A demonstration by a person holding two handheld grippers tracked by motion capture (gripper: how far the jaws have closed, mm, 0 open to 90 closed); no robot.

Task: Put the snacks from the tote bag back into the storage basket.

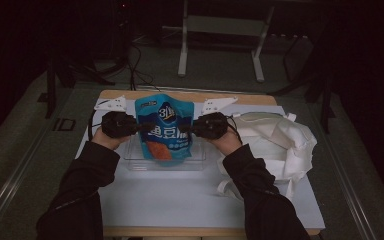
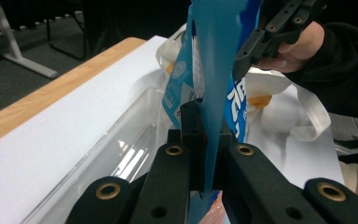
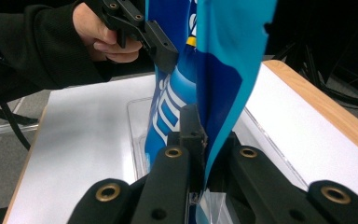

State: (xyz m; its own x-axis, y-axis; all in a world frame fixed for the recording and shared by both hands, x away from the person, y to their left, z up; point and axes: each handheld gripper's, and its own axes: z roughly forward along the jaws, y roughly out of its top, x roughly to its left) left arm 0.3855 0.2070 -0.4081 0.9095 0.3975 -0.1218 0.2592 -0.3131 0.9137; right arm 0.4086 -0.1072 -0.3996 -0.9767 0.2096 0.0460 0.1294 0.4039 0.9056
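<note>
While held up over a clear tray (image 1: 130, 161), a blue snack bag (image 1: 164, 127) hangs upright, pinched at both side edges. On its left edge, the left gripper (image 1: 139, 127), jaws closed tight on the bag. On its right edge, the right gripper (image 1: 189, 128), jaws closed tight on the bag too. Below, a white worktop (image 1: 180, 195). Just right of the tray, a crumpled white cloth bag (image 1: 280, 137).
</note>
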